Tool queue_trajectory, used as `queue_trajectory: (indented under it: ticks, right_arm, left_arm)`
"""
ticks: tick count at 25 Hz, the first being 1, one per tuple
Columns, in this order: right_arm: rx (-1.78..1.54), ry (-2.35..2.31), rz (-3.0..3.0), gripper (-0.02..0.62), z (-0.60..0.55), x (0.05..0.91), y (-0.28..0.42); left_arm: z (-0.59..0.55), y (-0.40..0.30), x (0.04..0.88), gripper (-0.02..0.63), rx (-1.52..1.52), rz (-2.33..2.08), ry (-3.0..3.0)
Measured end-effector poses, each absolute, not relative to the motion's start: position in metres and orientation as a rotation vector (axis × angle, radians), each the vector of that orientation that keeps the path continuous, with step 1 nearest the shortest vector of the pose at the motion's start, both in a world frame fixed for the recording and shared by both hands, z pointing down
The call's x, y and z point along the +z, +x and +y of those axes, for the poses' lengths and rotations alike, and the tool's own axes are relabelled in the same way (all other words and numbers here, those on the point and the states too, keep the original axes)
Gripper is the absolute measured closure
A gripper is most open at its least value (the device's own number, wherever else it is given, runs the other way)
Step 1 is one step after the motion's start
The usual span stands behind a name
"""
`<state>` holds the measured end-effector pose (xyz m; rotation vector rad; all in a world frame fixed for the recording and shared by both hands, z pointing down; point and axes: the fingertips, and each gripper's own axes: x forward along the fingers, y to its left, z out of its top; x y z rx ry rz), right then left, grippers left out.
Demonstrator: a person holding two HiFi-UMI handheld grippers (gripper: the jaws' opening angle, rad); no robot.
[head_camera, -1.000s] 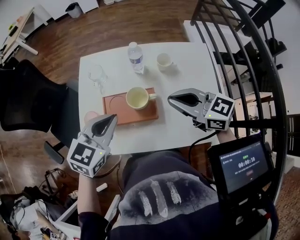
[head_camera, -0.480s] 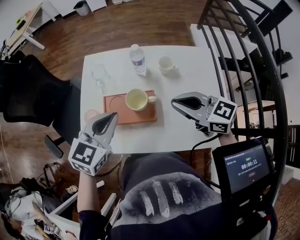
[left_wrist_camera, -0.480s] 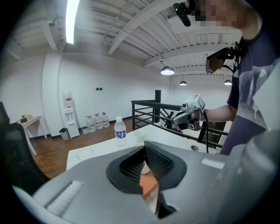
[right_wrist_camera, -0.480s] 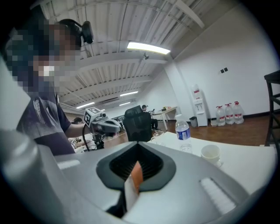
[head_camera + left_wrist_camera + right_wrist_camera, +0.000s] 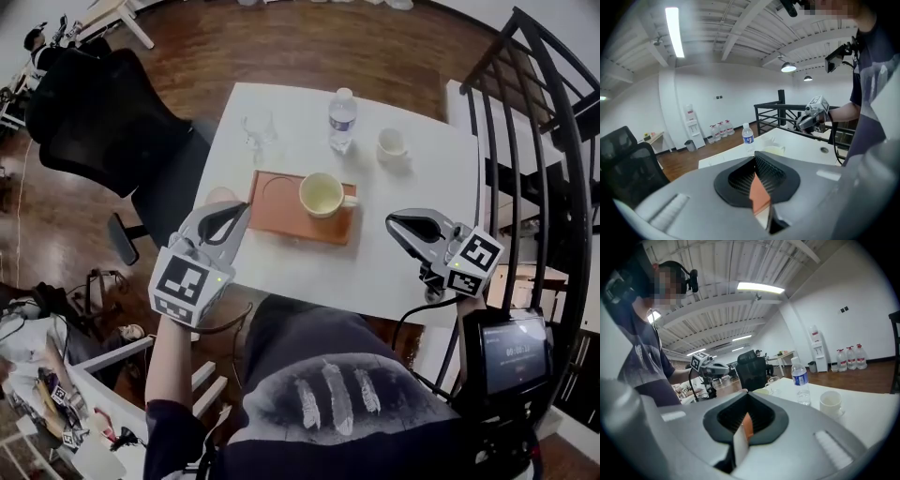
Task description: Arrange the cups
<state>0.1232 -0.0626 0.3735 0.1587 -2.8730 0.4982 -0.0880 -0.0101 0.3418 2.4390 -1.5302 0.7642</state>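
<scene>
A pale yellow cup (image 5: 322, 194) stands on the right half of an orange tray (image 5: 281, 212) on the white table (image 5: 300, 262). A small white cup (image 5: 391, 145) sits at the back right and a clear glass cup (image 5: 258, 131) at the back left. My left gripper (image 5: 241, 212) is shut and empty, its tip just off the tray's left end. A pink round thing (image 5: 220, 195) shows partly behind it. Right of the tray, my right gripper (image 5: 394, 223) hovers shut, holding nothing. The right gripper view shows the white cup (image 5: 831, 404) and the left gripper (image 5: 710, 367).
A water bottle (image 5: 343, 119) stands at the back between the glass and the white cup. A black office chair (image 5: 112, 103) is at the table's left and a black railing (image 5: 539, 141) at its right. A screen (image 5: 516, 352) hangs at my right side.
The head view has swung, so the table now lies further right. My left gripper has risen and come in toward the tray's left end. The right gripper has barely moved.
</scene>
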Motion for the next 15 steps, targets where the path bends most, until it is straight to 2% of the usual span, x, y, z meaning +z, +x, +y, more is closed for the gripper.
queue_trajectory:
  ticks: [4,6,11,12,14,15]
  right_arm:
    - [0.485,0.18,-2.859,0.591,-0.066,0.378,0.111]
    - [0.475,0.208,-2.848,0.591,-0.069,0.379,0.102]
    - [0.46,0.258,-2.81,0.591,-0.068,0.376,0.071]
    - [0.454,0.271,-2.806,0.591,-0.069,0.374,0.064]
    - [0.446,0.295,-2.802,0.591,-0.07,0.372,0.052]
    - [0.442,0.302,-2.799,0.591,-0.07,0.371,0.046]
  left_arm:
    - [-0.007,-0.13,0.35,0.587,0.872,-1.565,2.41]
    - [-0.007,-0.15,0.359,0.39,0.889,-1.541,2.404]
    - [-0.005,-0.195,0.385,0.117,0.928,-1.442,2.433]
    - [-0.004,-0.202,0.393,0.037,0.957,-1.414,2.433]
    - [-0.003,-0.219,0.405,-0.003,1.017,-1.375,2.428]
    - [-0.002,-0.227,0.41,-0.003,1.035,-1.365,2.422]
